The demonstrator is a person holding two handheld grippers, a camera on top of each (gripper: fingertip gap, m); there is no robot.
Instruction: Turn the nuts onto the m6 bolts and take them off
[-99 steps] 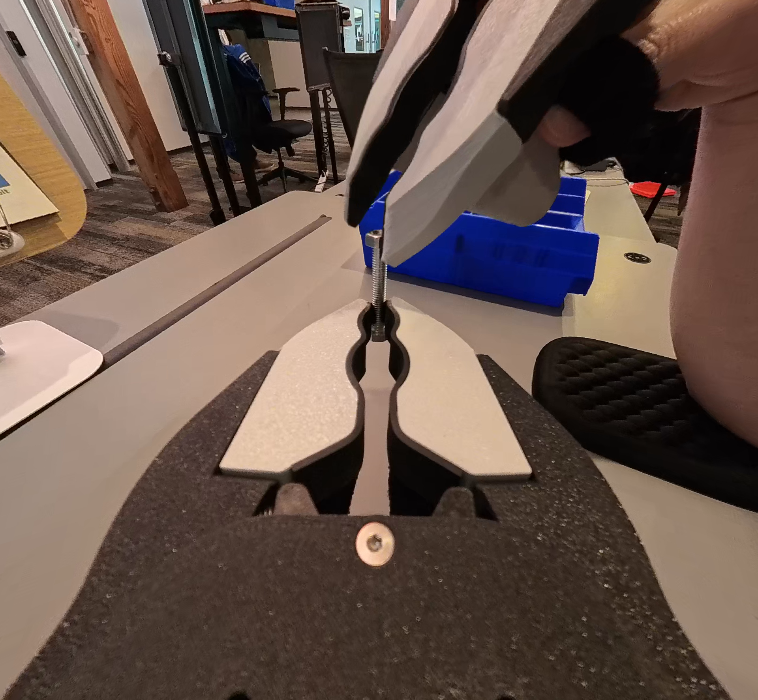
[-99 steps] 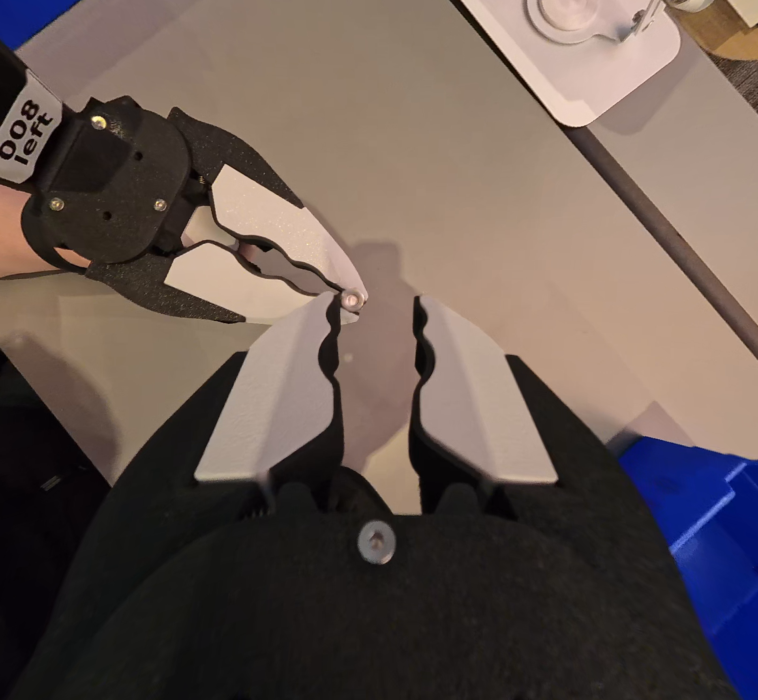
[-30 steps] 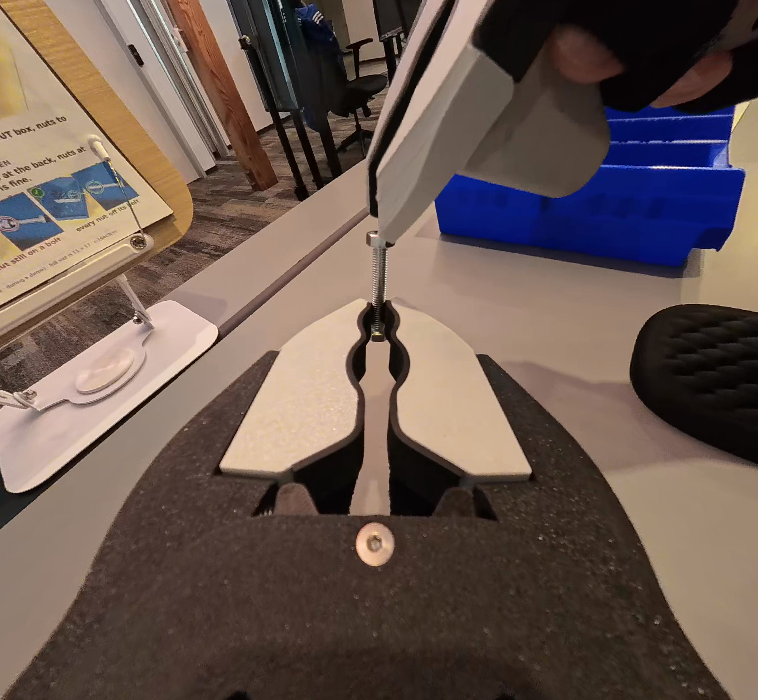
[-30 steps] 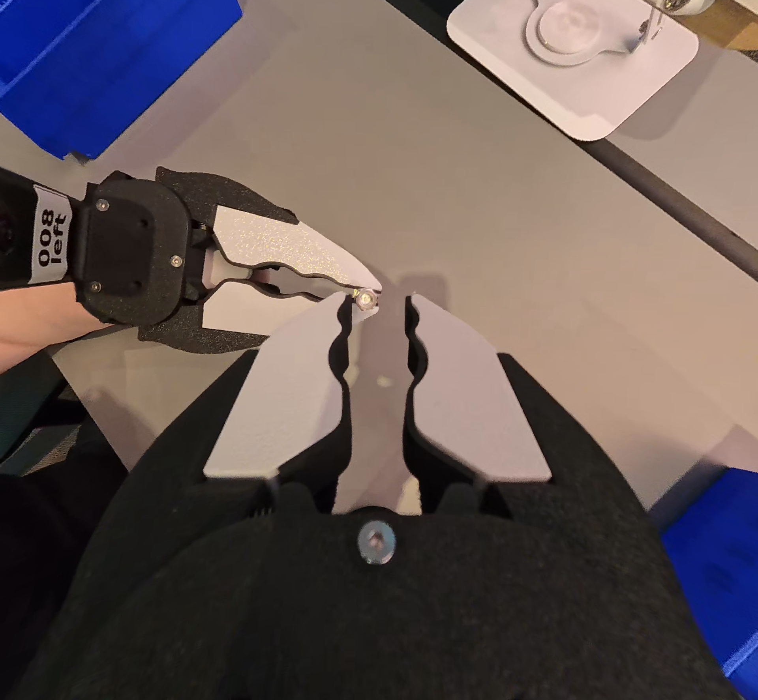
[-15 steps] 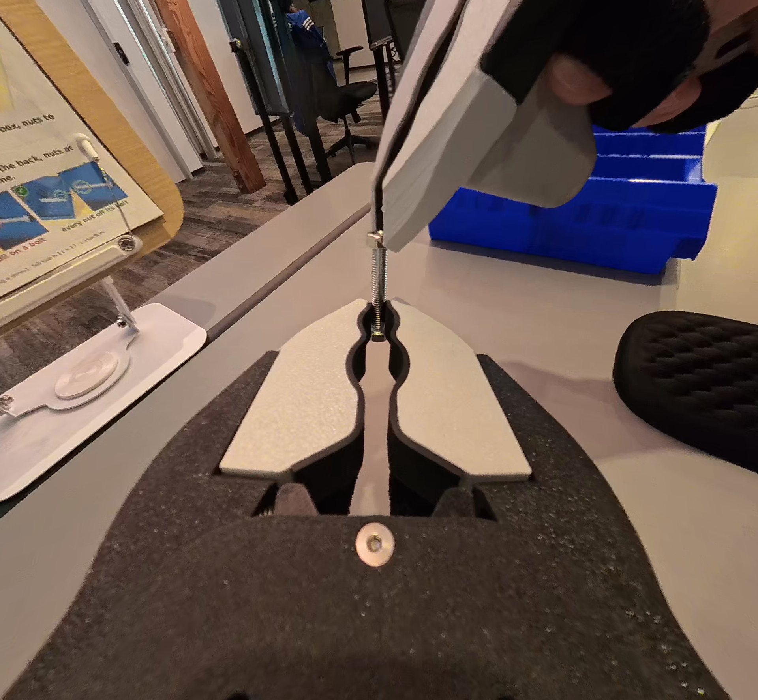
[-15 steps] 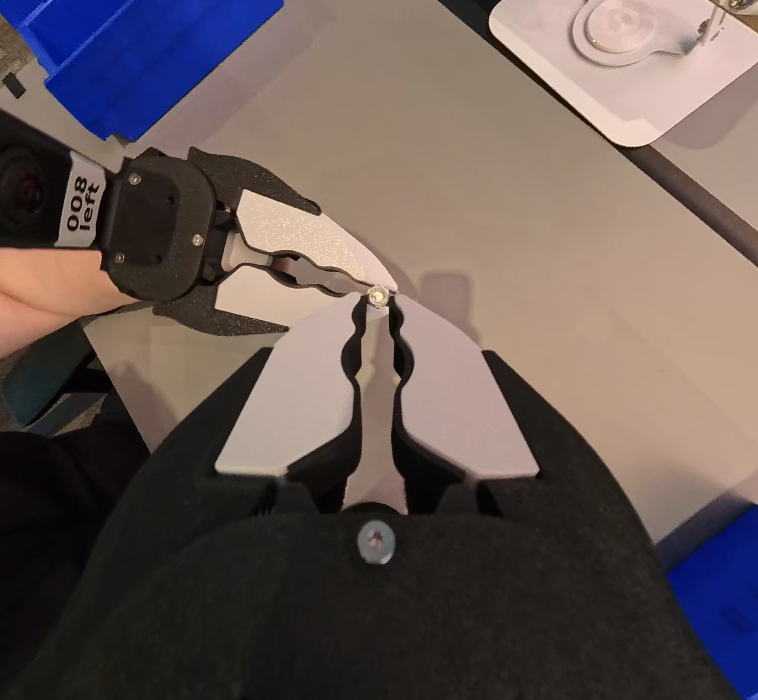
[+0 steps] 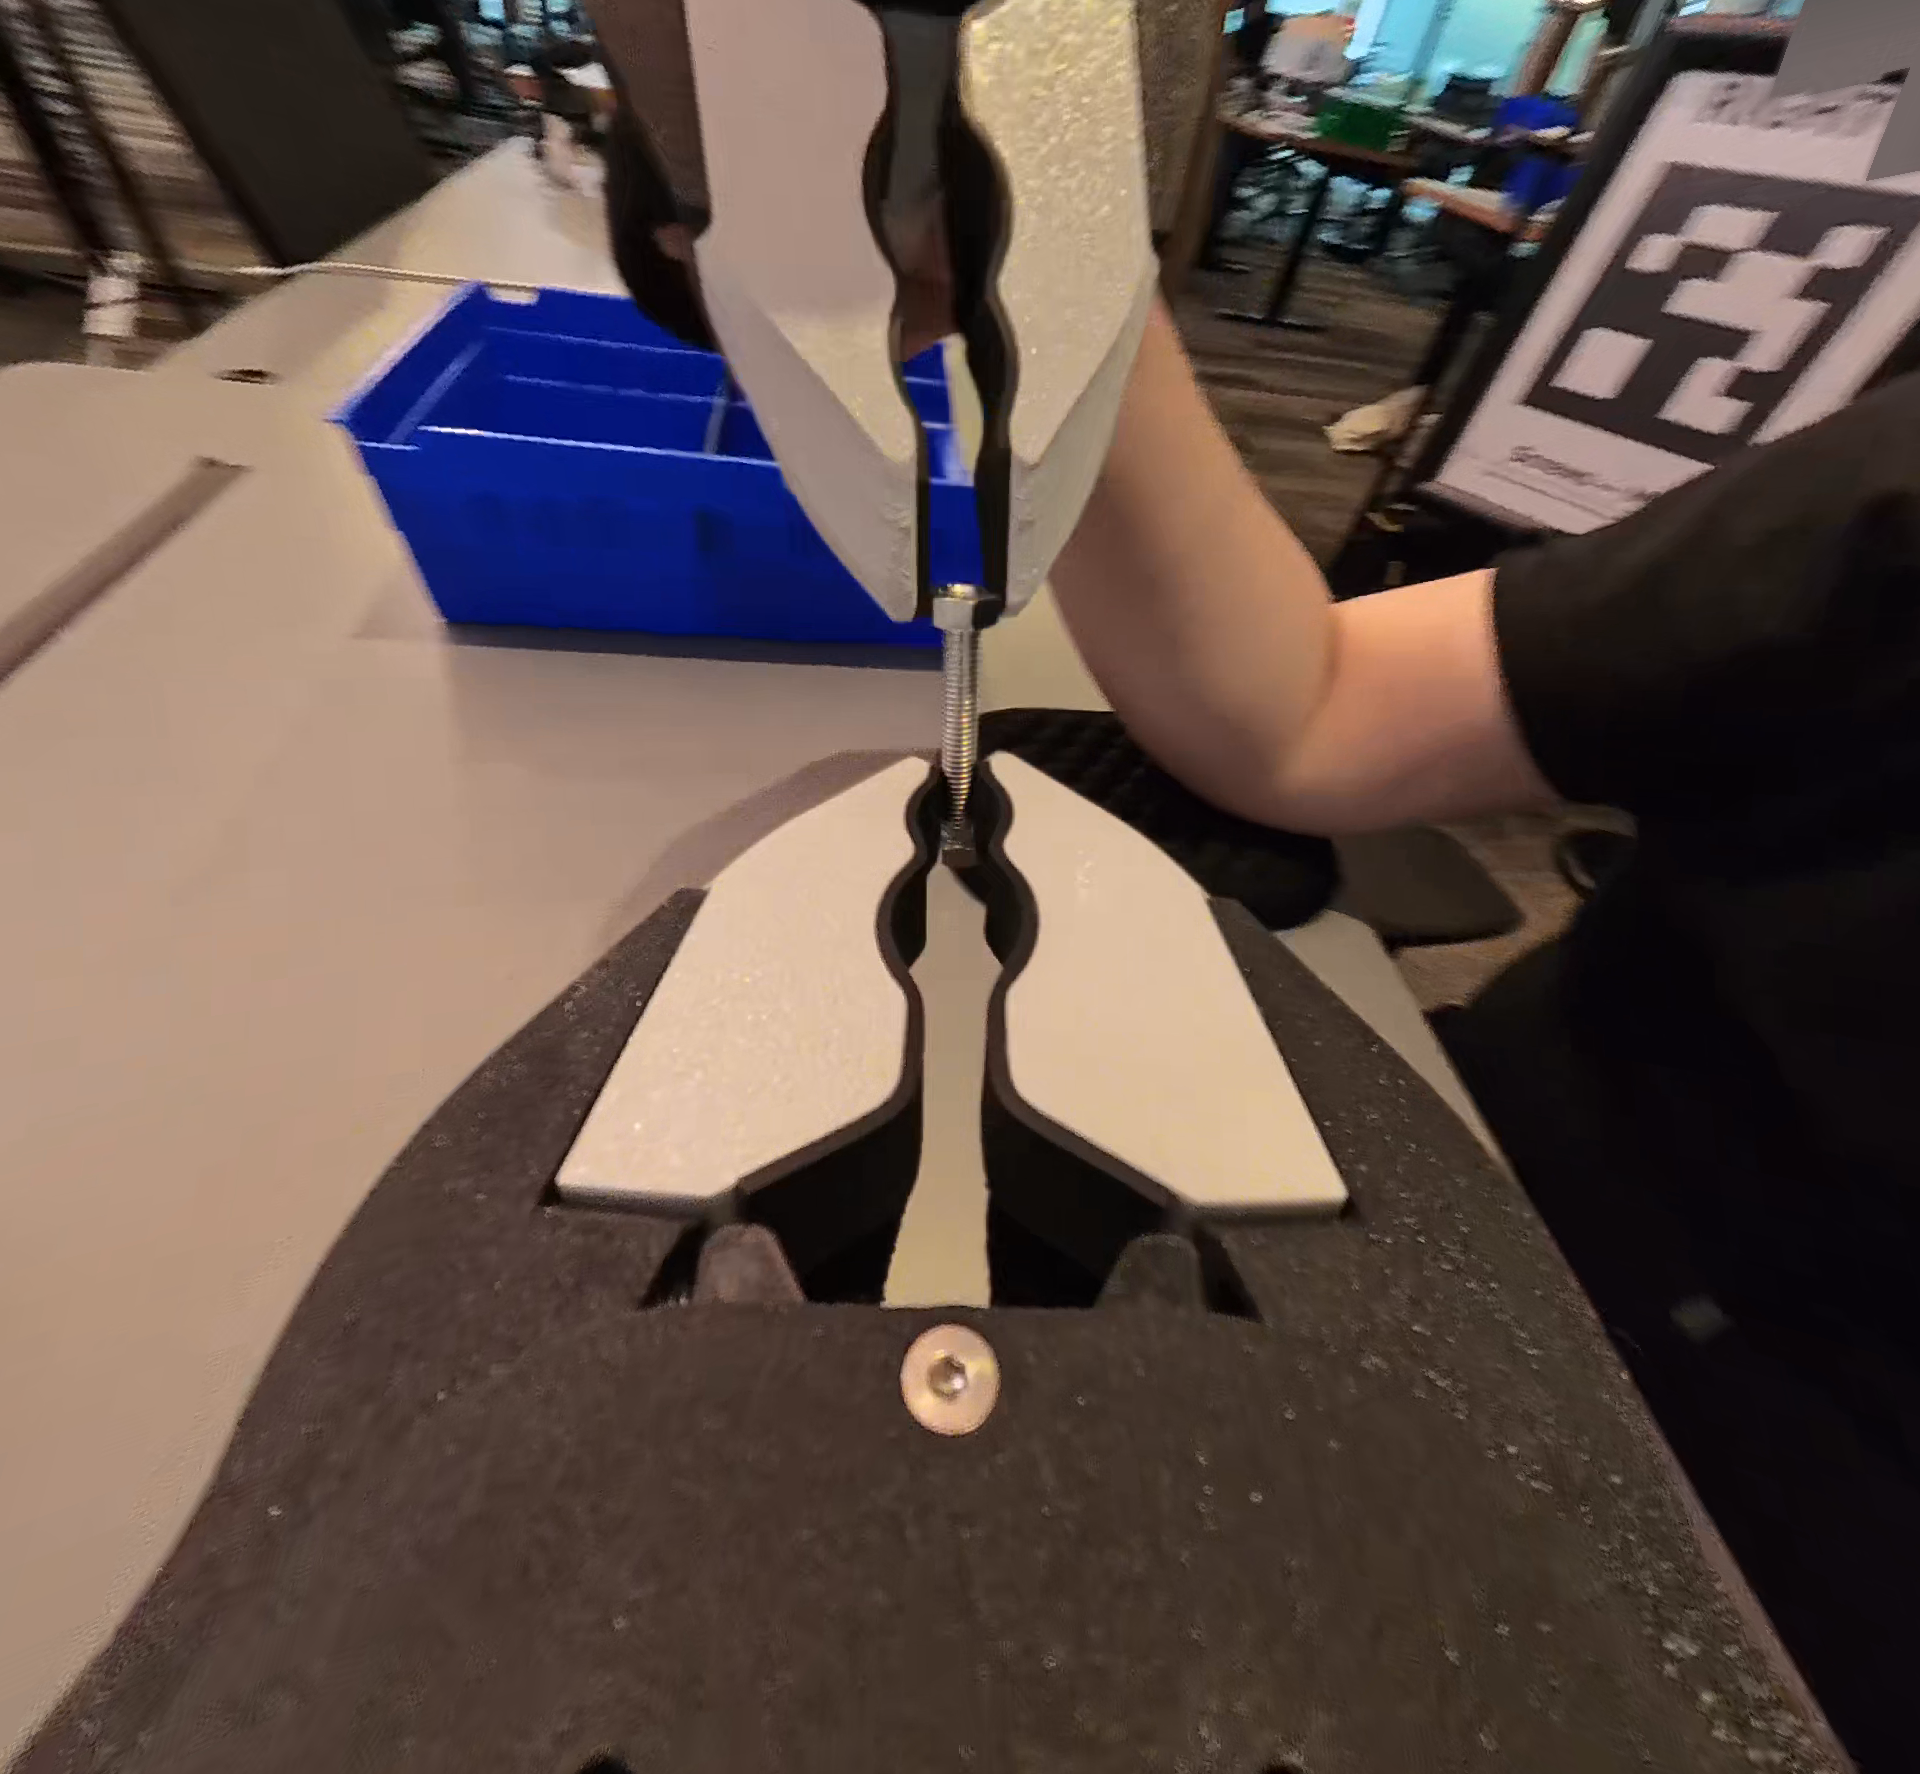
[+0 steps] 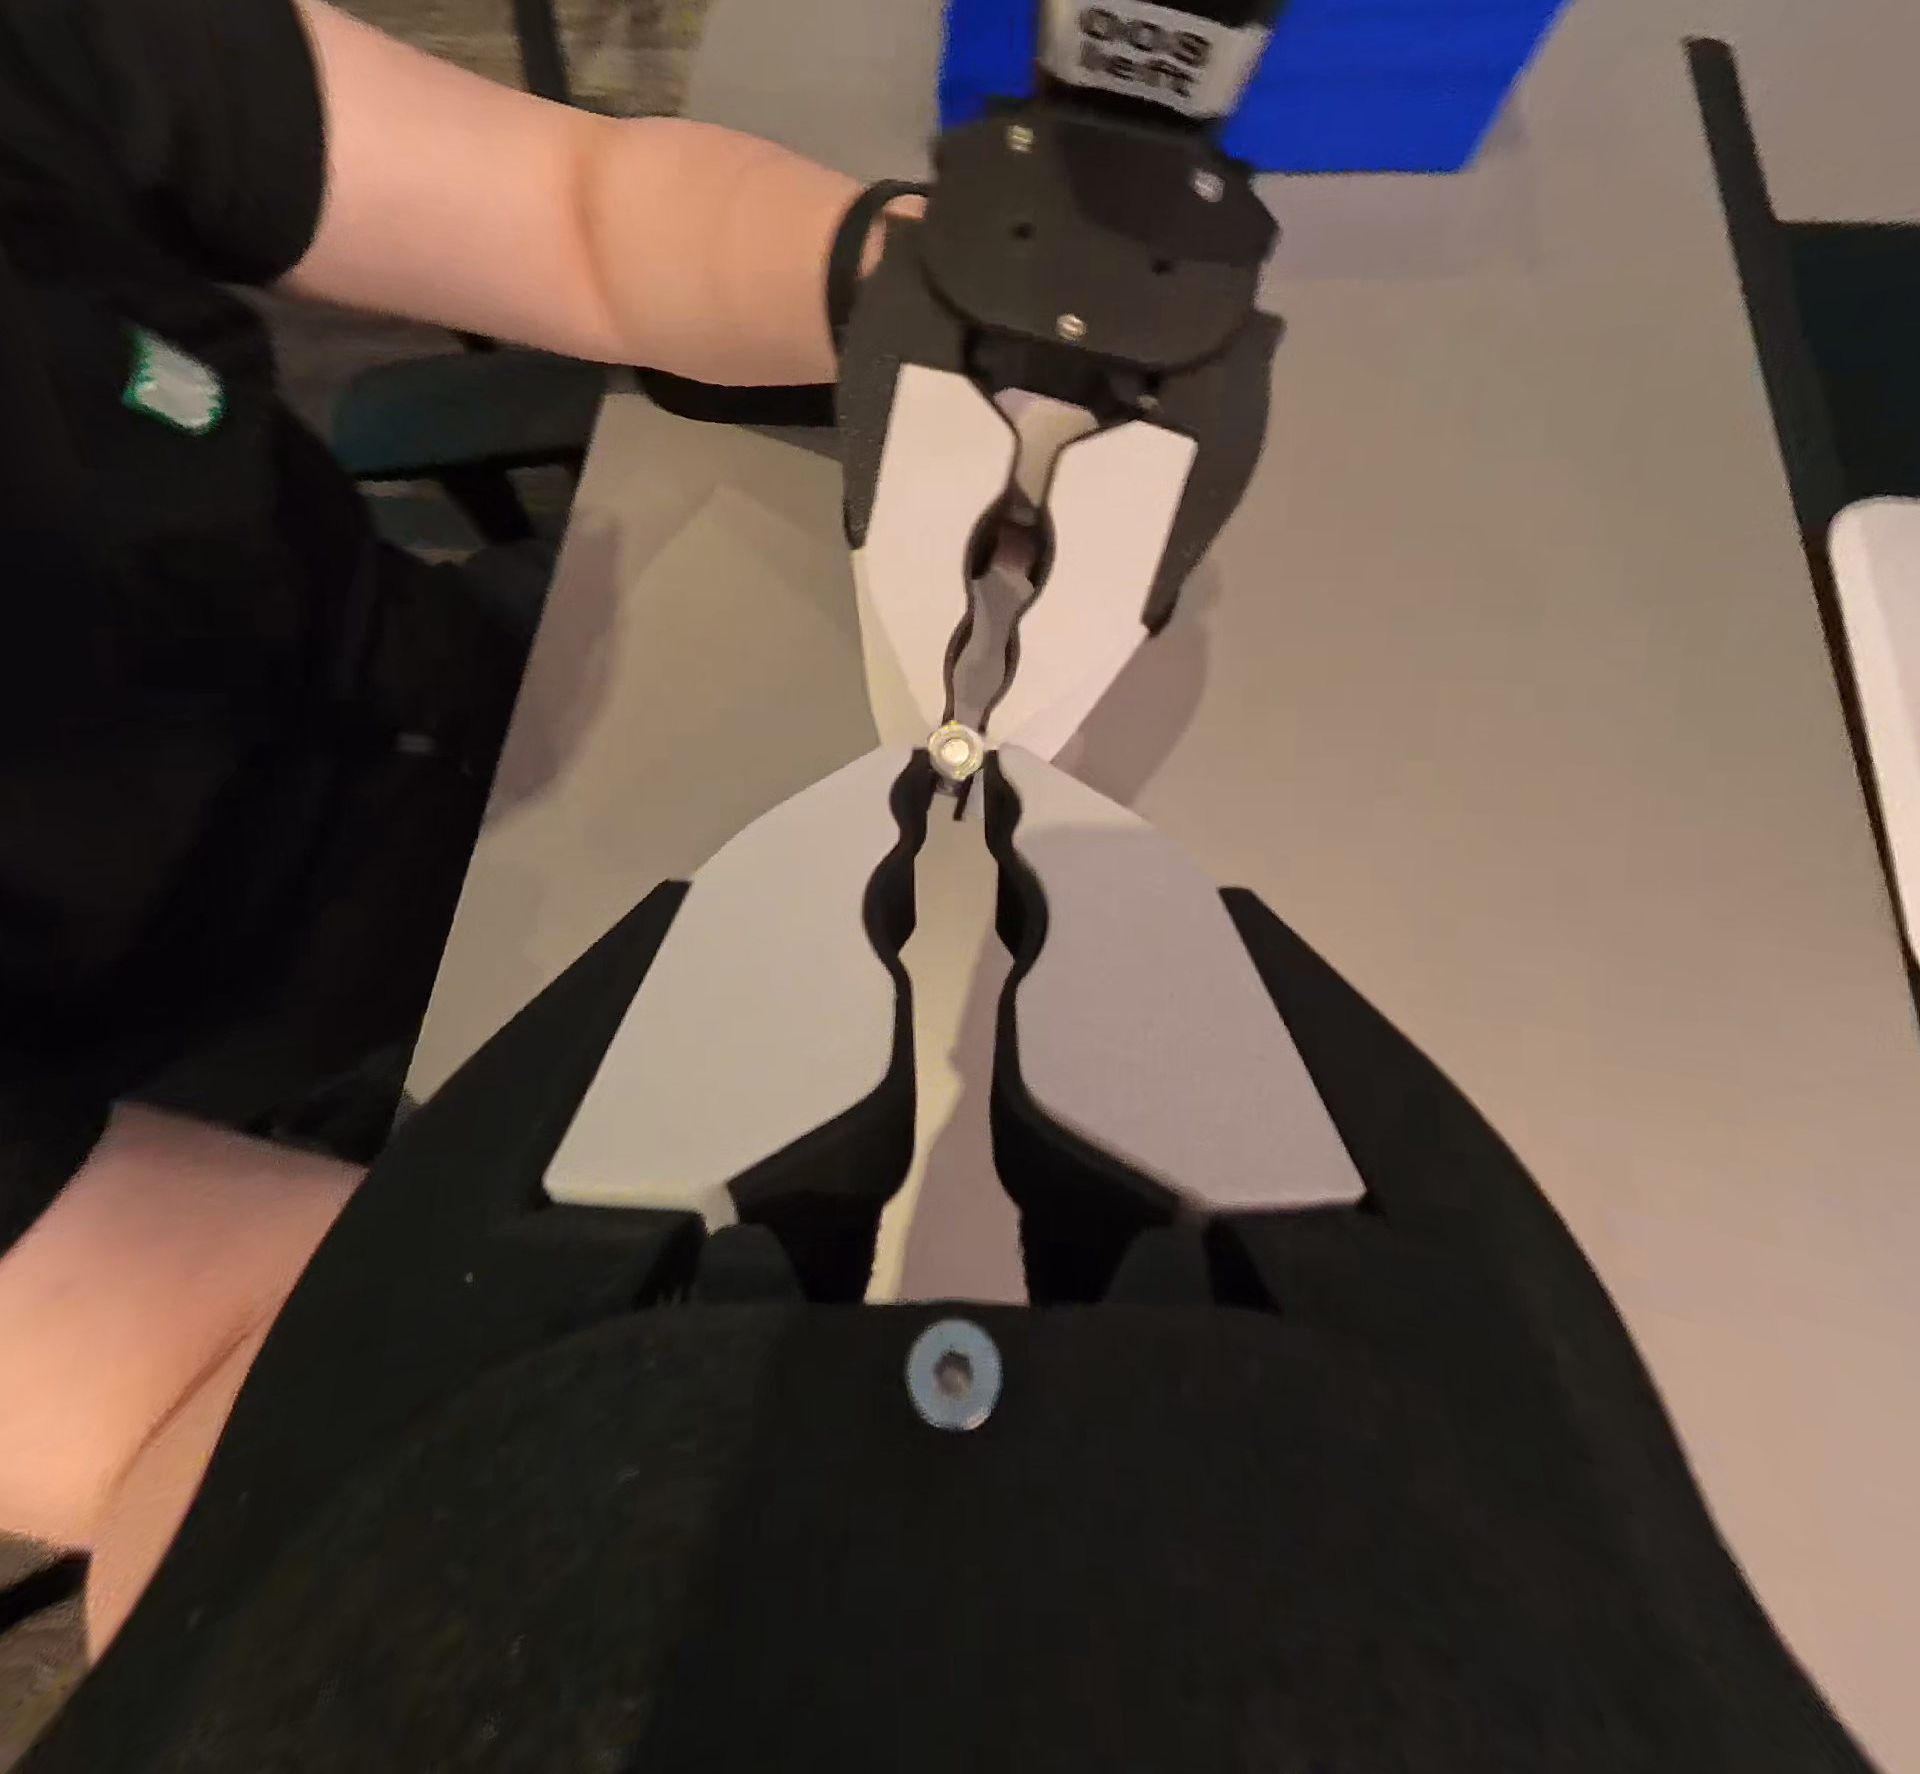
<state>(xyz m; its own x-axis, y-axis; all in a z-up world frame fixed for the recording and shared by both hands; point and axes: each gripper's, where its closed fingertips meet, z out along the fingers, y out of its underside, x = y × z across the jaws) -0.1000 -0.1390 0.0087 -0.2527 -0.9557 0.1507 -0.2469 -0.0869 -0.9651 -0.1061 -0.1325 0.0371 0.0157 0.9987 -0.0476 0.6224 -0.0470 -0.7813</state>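
So the bolt (image 7: pixel 958 716) is held upright, pinched at its lower end by the left gripper (image 7: pixel 956 825), whose fingers are nearly closed around it. The nut (image 7: pixel 962 604) at the top of the bolt is clamped between the tips of the right gripper (image 7: pixel 958 581), which is pointed straight down from above. A blue bin (image 7: pixel 582 519) is seen on the table (image 7: pixel 260 789) beyond the left gripper's tips, and a black pad (image 7: pixel 1195 810) is just off to its right.

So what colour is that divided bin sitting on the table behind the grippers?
Bright blue. The bin and its inner dividers show best in the left wrist view.
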